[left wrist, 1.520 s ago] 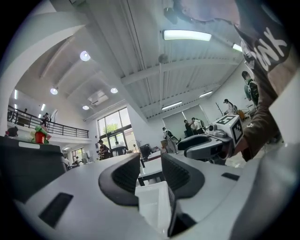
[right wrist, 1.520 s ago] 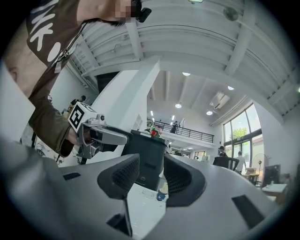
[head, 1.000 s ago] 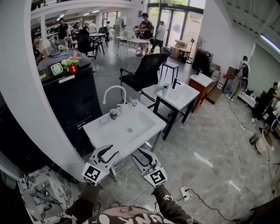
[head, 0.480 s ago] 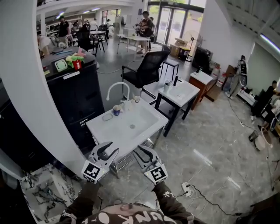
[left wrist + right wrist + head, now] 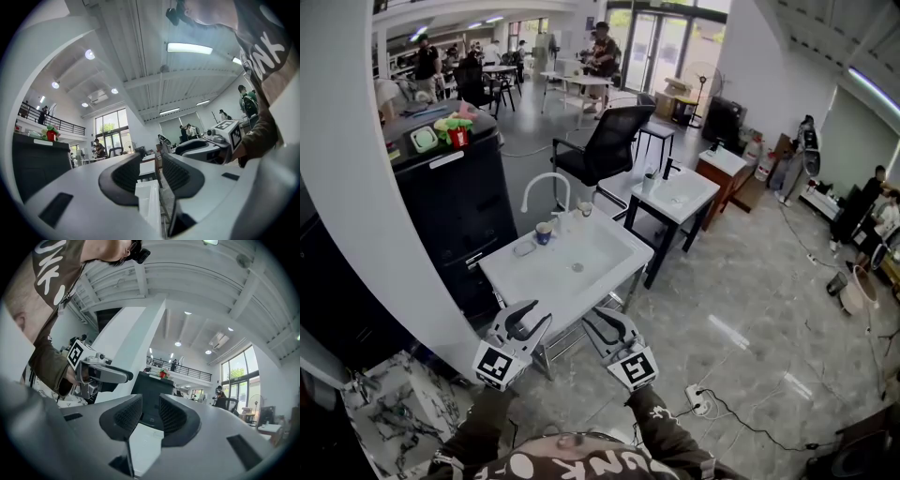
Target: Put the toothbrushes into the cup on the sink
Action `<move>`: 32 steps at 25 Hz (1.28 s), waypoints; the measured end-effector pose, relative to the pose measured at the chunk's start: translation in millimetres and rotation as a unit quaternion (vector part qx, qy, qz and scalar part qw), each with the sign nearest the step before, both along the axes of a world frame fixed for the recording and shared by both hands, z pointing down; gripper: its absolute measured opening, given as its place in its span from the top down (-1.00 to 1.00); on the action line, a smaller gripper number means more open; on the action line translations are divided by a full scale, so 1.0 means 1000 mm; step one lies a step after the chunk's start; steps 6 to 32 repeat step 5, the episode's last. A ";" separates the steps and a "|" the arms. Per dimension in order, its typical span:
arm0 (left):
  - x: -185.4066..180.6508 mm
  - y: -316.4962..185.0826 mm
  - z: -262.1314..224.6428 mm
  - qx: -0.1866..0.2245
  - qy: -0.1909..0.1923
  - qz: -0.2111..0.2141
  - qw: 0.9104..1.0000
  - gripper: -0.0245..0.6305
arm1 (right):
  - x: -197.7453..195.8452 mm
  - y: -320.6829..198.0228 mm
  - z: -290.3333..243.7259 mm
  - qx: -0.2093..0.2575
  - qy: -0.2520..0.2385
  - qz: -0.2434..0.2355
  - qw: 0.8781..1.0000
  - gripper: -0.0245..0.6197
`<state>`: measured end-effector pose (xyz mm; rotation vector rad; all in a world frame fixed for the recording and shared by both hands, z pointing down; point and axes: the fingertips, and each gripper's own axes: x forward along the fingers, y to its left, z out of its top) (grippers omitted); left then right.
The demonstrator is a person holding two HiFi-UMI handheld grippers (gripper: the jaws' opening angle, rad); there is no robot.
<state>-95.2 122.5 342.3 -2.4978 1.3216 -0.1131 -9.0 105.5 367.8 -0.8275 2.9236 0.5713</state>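
Note:
The white sink (image 5: 602, 256) stands ahead of me with a curved white faucet (image 5: 546, 184) at its back. A dark blue cup (image 5: 543, 232) sits on the rim by the faucet, and a clear glass (image 5: 584, 209) stands further right. Toothbrushes are too small to make out. My left gripper (image 5: 528, 319) and right gripper (image 5: 605, 324) hover side by side just short of the sink's near edge. The left gripper (image 5: 150, 165) is open and empty. The right gripper (image 5: 150, 407) has its jaws partly apart with nothing between them.
A soap dish (image 5: 523, 248) lies on the sink's left rim. A black cabinet (image 5: 455, 211) and a white pillar (image 5: 366, 187) stand to the left. Behind are a black office chair (image 5: 602, 145) and a second sink table (image 5: 675, 195). A power strip (image 5: 697, 400) lies on the floor.
The head view has shifted slightly, and the sink sits a little differently in it. Both grippers keep nearly the same place in front of the sink.

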 end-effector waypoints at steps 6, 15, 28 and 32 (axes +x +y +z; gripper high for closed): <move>-0.003 0.005 -0.001 0.006 0.000 0.000 1.000 0.51 | -0.003 0.006 -0.002 0.007 0.001 0.000 1.000 0.55; -0.003 0.005 -0.001 0.006 0.000 0.000 1.000 0.51 | -0.003 0.006 -0.002 0.007 0.001 0.000 1.000 0.55; -0.003 0.005 -0.001 0.006 0.000 0.000 1.000 0.51 | -0.003 0.006 -0.002 0.007 0.001 0.000 1.000 0.55; -0.003 0.005 -0.001 0.006 0.000 0.000 1.000 0.51 | -0.003 0.006 -0.002 0.007 0.001 0.000 1.000 0.55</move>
